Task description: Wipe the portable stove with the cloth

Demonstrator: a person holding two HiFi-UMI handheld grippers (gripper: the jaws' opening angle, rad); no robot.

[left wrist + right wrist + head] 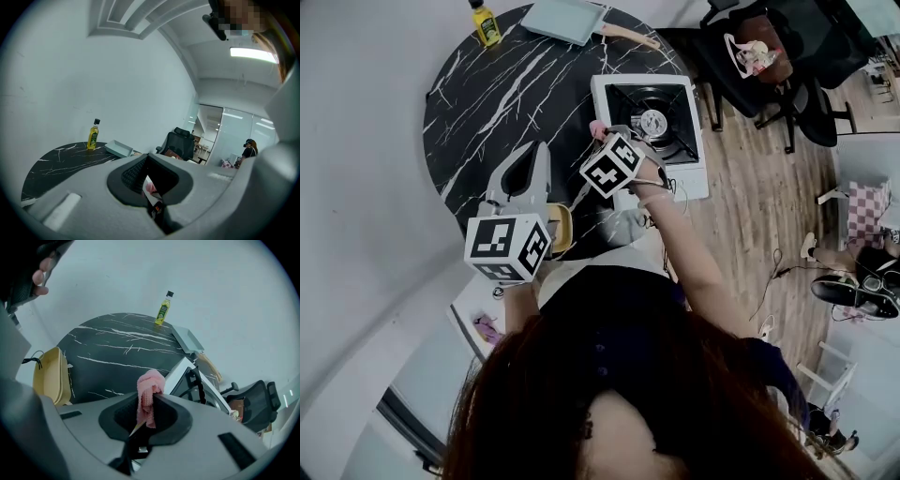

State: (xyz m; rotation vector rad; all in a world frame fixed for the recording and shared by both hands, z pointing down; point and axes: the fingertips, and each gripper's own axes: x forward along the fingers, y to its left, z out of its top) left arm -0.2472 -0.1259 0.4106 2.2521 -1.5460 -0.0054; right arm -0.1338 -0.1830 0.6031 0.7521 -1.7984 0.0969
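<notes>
**Portable stove: cloth in hand, wiping not visibly begun**

The portable stove [649, 131] sits on the right side of the round black table [487, 103], its burner and pan support uncovered. The right gripper [607, 137] hangs just off the stove's near-left corner, its jaws clenched on the pink cloth [150, 394] — a bunched fold pokes up past the tips, with the stove's white edge just beyond it in the right gripper view. Whether the cloth touches the stove cannot be told; it looks lifted clear.

The left gripper [536, 150] hovers over the bare table to the left of the stove, its jaws drawn together on nothing.

As a judgement, picking up the cloth is done and the wipe itself is what remains. No part of the stove looks any different from the rest, so nothing shows how much, if any, has been wiped. The white top plate and the area round the burner are both left to cover.

An oil bottle [485, 23] and a tray [562, 19] stand at the far rim — well apart from the work.
</notes>
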